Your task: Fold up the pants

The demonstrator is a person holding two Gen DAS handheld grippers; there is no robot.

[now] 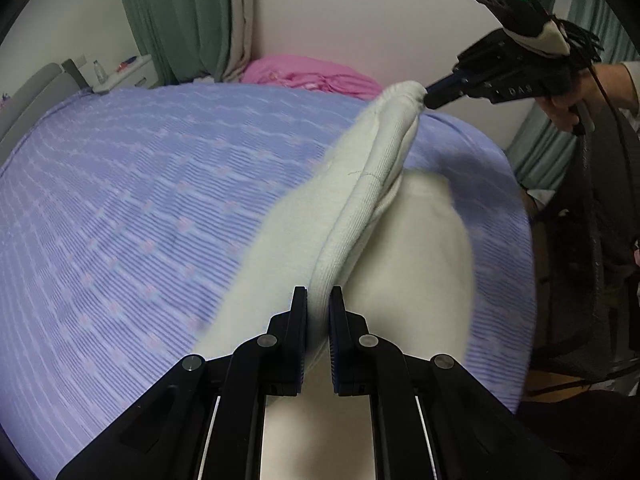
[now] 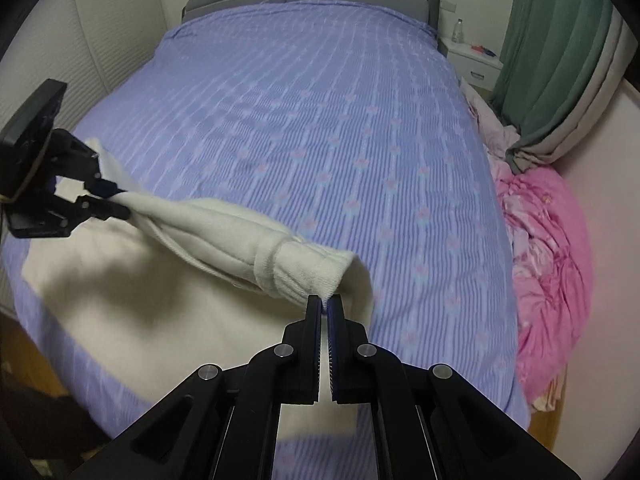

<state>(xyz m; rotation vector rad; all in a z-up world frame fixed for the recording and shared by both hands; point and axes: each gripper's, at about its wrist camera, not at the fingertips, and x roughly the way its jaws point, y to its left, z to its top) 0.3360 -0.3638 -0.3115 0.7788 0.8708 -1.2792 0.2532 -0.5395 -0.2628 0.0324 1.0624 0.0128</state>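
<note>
White pants, soft, limp, judged light, are held taut above the bed by the ribbed band, clamped at 12 o'clock by the left gripper and the right gripper.

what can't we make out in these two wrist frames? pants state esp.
- Pants legs and hems: left wrist view, lower cloth motion-blurred, cut off behind left tongs.
- Fold count: right wrist view, cloth bunched between right tongs and left tongs; layers unreadable.
- Bottle on nightstand: too small for a label.
- Bed near edge: hidden by tongs.
</note>
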